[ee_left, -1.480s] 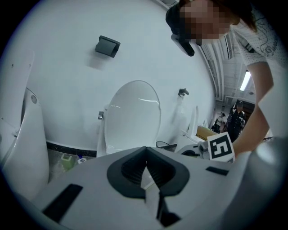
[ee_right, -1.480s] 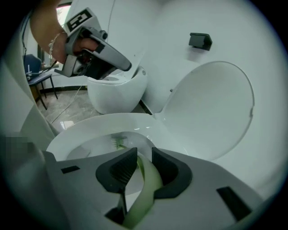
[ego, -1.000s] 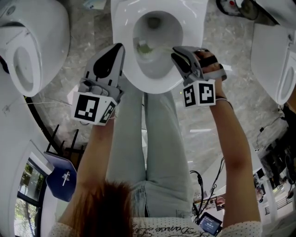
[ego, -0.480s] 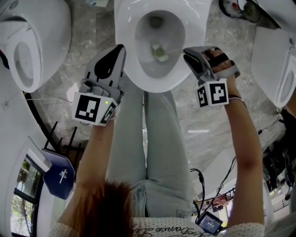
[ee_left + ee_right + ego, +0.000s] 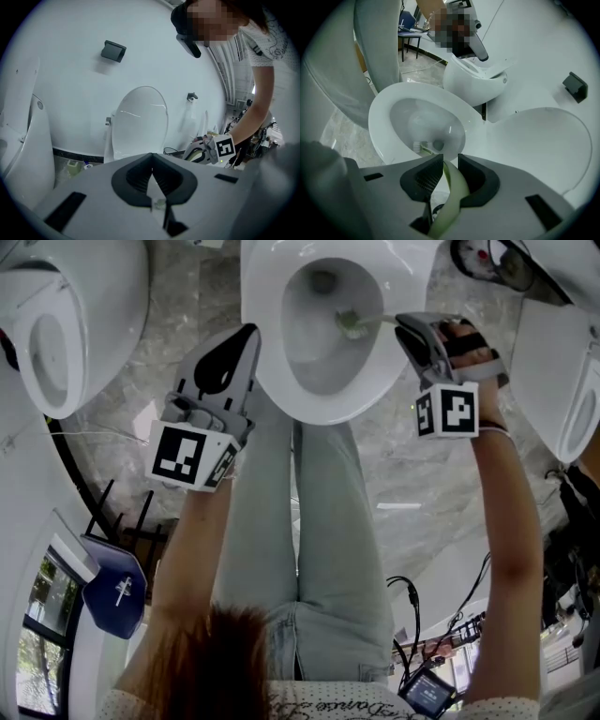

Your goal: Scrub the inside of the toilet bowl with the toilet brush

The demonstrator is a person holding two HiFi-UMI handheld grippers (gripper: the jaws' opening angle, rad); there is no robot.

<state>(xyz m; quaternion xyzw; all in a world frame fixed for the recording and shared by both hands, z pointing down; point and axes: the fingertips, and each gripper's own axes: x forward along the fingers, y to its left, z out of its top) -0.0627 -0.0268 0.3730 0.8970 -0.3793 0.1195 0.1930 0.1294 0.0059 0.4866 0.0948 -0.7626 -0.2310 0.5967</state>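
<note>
With the right gripper clamped on the thin handle of the toilet brush, whose head rests on the inner wall of the toilet bowl, a hard stroke could twist it in the jaws; the left gripper, closed and empty, hangs beside the bowl.

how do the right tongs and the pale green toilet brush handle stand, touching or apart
Touching. The right gripper view shows the pale green toilet brush handle clamped between the right tongs.

White bowl, pale-green brush
</note>
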